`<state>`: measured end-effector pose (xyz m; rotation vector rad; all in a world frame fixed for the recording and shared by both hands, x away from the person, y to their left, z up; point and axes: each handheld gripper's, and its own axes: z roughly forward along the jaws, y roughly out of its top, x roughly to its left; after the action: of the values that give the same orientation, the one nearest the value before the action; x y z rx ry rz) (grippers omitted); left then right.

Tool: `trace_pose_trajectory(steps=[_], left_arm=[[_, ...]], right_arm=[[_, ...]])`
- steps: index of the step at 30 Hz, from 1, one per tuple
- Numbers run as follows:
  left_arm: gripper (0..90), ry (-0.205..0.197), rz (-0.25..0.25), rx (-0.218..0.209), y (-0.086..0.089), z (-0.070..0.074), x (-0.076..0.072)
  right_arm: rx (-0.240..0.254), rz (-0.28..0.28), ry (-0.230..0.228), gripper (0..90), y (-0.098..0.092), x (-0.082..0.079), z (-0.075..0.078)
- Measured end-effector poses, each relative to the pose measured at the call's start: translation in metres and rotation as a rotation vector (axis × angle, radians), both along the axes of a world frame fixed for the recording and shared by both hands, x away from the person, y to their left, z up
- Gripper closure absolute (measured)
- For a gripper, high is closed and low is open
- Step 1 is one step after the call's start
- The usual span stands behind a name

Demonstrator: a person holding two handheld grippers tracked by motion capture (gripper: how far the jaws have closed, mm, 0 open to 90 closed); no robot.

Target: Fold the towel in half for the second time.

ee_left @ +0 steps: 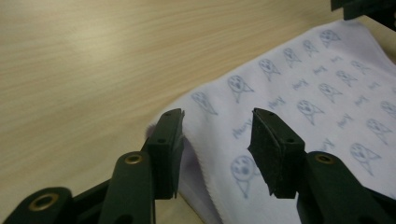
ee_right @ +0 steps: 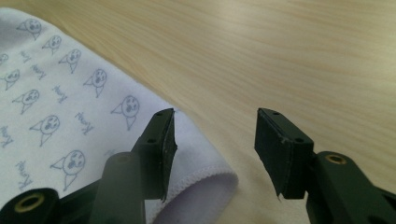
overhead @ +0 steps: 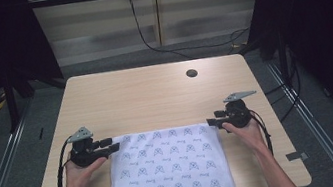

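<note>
Cloth (overhead: 169, 169), white with small grey printed faces, lies flat on the near half of the wooden table (overhead: 154, 95), its long side running toward the person. From above, the left gripper (overhead: 109, 144) and right gripper (overhead: 210, 120) sit at its far corners. The left gripper view shows jaws apart over a stitched hem, not pressing. The right gripper view shows wide jaws beside a rounded folded corner.

Light wood table (overhead: 154, 95) — white printed cloth (overhead: 169, 169) flat on its near edge

Soft matt printed cloth (overhead: 169, 169) with stitched hem, smooth pale wood-grain table (overhead: 149, 96), matt black jaws, probably plastic
</note>
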<state>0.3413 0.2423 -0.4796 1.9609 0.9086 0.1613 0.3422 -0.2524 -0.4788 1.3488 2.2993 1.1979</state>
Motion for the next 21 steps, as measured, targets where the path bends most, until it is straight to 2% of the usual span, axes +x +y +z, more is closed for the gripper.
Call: trace_pose_trajectory(steps=[2, 4, 6, 7, 8, 9, 10, 11, 12, 14, 17, 18, 19, 20, 21], left_arm=[[52.1, 0.013, 0.016, -0.024, 0.001, -0.004, 0.006], [49.1, 0.037, 0.013, 0.009, 0.002, -0.007, 0.013], [47.3, 0.043, 0.017, 0.010, 0.001, -0.007, 0.016], [46.1, 0.036, 0.013, -0.013, 0.001, -0.008, 0.022], [46.1, 0.024, 0.028, 0.021, -0.001, -0.009, 0.023], [43.5, 0.016, 0.018, 0.054, -0.005, -0.012, 0.023], [42.3, 0.016, 0.018, 0.054, -0.005, -0.012, 0.023], [43.2, 0.034, 0.010, 0.090, -0.009, -0.018, 0.028], [40.9, 0.043, 0.017, 0.065, -0.010, -0.020, 0.029], [41.0, 0.051, 0.012, 0.054, -0.011, -0.021, 0.031], [41.2, 0.054, 0.012, 0.045, -0.013, -0.023, 0.036], [41.2, 0.055, 0.016, 0.054, -0.015, -0.024, 0.038], [41.2, 0.047, 0.030, 0.046, -0.015, -0.025, 0.039], [43.0, 0.065, 0.021, 0.032, -0.016, -0.027, 0.040], [45.0, 0.061, 0.019, 0.056, -0.018, -0.030, 0.039]], right_arm=[[-0.012, 0.010, 0.018, 48.7, 0.001, 0.001, -0.005], [-0.027, 0.019, 0.038, 49.1, 0.002, 0.000, -0.010], [-0.020, 0.028, 0.045, 50.1, 0.002, -0.001, -0.011], [-0.021, 0.026, 0.044, 50.3, 0.002, -0.001, -0.011], [-0.026, 0.031, 0.046, 50.8, 0.003, -0.001, -0.011], [-0.031, 0.039, 0.047, 51.4, 0.004, -0.001, -0.012], [-0.031, 0.039, 0.047, 51.4, 0.004, -0.001, -0.012], [-0.052, 0.045, 0.068, 52.7, 0.006, 0.000, -0.017], [-0.065, 0.046, 0.070, 53.2, 0.007, 0.000, -0.019], [-0.067, 0.037, 0.073, 54.1, 0.007, 0.000, -0.020], [-0.049, 0.032, 0.057, 60.8, 0.004, -0.001, -0.024], [-0.049, 0.032, 0.057, 60.8, 0.004, -0.001, -0.024], [-0.050, 0.031, 0.055, 64.4, 0.003, -0.001, -0.024], [-0.049, 0.036, 0.055, 68.4, 0.003, 0.000, -0.024], [-0.038, 0.039, 0.056, 72.1, 0.003, -0.001, -0.025]])
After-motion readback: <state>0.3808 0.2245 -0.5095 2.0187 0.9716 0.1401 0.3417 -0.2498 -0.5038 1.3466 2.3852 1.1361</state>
